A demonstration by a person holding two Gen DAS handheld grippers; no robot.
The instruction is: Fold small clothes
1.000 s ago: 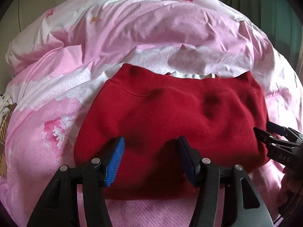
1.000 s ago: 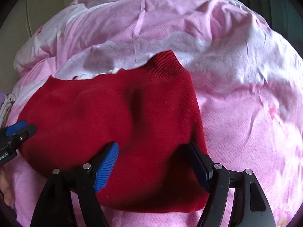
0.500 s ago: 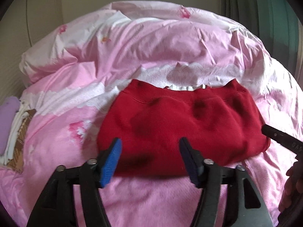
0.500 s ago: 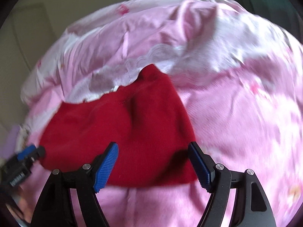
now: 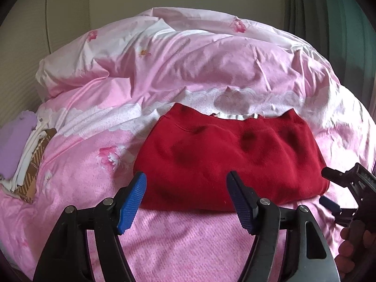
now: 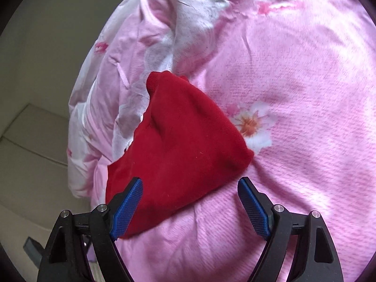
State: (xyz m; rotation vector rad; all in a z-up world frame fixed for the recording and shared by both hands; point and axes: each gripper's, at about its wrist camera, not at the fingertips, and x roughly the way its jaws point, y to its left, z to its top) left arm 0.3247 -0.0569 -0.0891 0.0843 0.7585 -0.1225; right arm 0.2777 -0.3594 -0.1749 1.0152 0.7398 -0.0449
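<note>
The folded red knitted garment [image 5: 225, 162] is left flat mid-quilt on the pink flowered quilt [image 5: 192, 242], fold seemingly done, so left gripper [image 5: 186, 198] is spread empty and right gripper [image 6: 190, 205] is opening, nothing pinched.

I see the folded red knitted garment [image 5: 225, 162] as soft, matt fleecy cloth with a ribbed hem, lying on the pink flowered cotton quilt [image 5: 178, 244], whose weave looks coarse and ribbed up close. My left tongs [image 5: 188, 202] are matt black plastic with shiny metal pins and blue pads [image 5: 131, 202] of rough, cross-hatched rubber; the right tongs [image 6: 190, 206] look the same. A brown checked woven cloth [image 5: 33, 171] lies at the left.
</note>
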